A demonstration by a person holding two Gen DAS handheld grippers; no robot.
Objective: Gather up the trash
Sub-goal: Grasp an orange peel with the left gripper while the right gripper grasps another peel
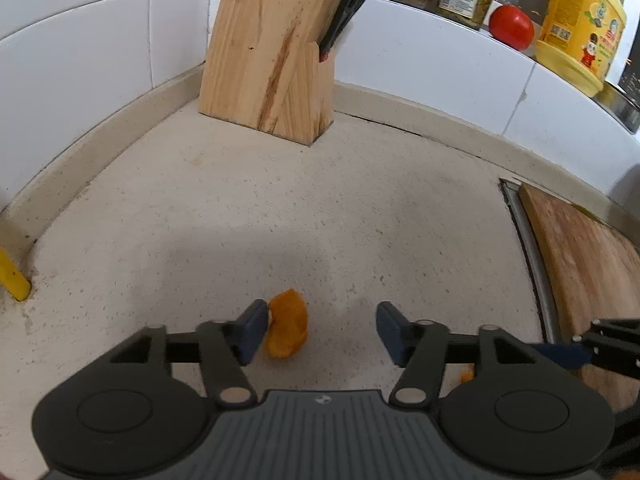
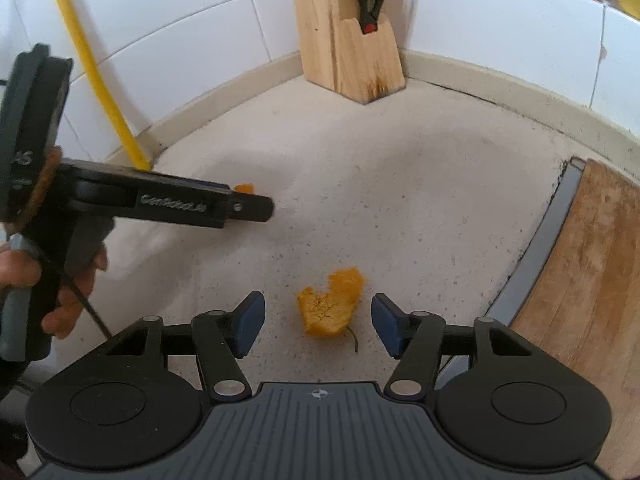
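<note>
1. In the right wrist view, the right gripper stands open at the lower middle of the frame, and 1 piece of orange peel lies between its 2 blue pads without touching them.
2. In the left wrist view, the left gripper is also open; a second orange peel lies against its left pad, and the right pad is apart from it.
3. I judge that both peels are light, soft and a little curled, so it is best to pinch them across the raised edges.
4. Both grippers point down at the speckled counter.
5. At the left of the right view, a hand holds the left gripper's handle.
6. Far back, at the top, stands a wooden knife block.
</note>
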